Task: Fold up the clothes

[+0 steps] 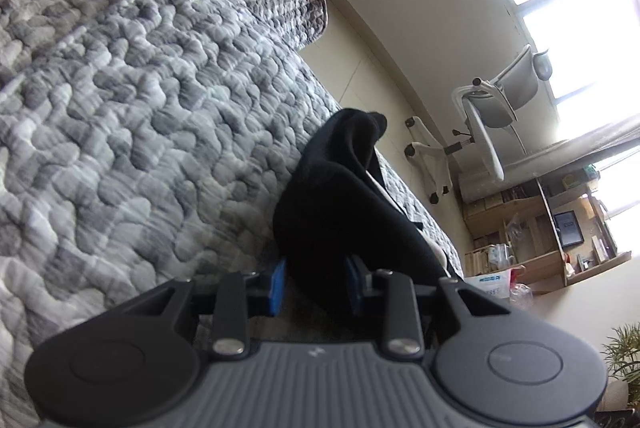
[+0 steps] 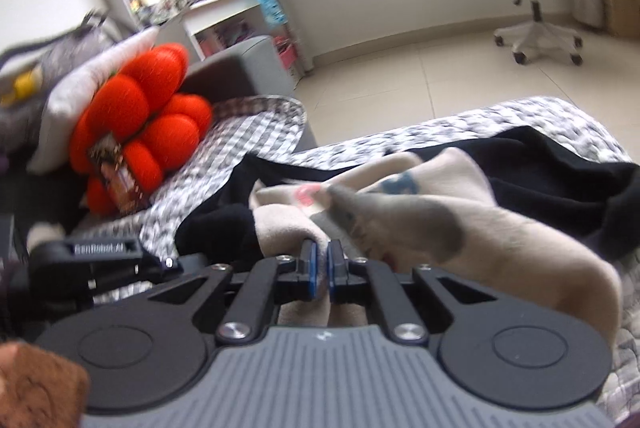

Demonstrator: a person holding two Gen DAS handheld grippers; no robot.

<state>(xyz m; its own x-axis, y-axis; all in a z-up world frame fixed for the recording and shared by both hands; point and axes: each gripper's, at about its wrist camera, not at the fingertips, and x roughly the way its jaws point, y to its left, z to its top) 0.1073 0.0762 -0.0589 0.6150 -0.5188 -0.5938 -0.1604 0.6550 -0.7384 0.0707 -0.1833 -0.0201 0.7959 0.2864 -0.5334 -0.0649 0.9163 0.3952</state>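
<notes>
Jaws of both grippers are closed on cloth, on the bed (image 1: 140,100).

The left gripper (image 1: 316,282) pinches a bunched black garment (image 1: 340,188) rising just ahead of it; the right gripper (image 2: 321,270) has its jaws nearly together on a cream garment (image 2: 460,228) that lies over black cloth, to the near right. Both look soft, light and limp, so I would hold them at a hem or corner.

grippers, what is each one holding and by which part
Left gripper clamps a bunched fold of the black garment; right gripper pinches the cream garment at its near edge.
</notes>
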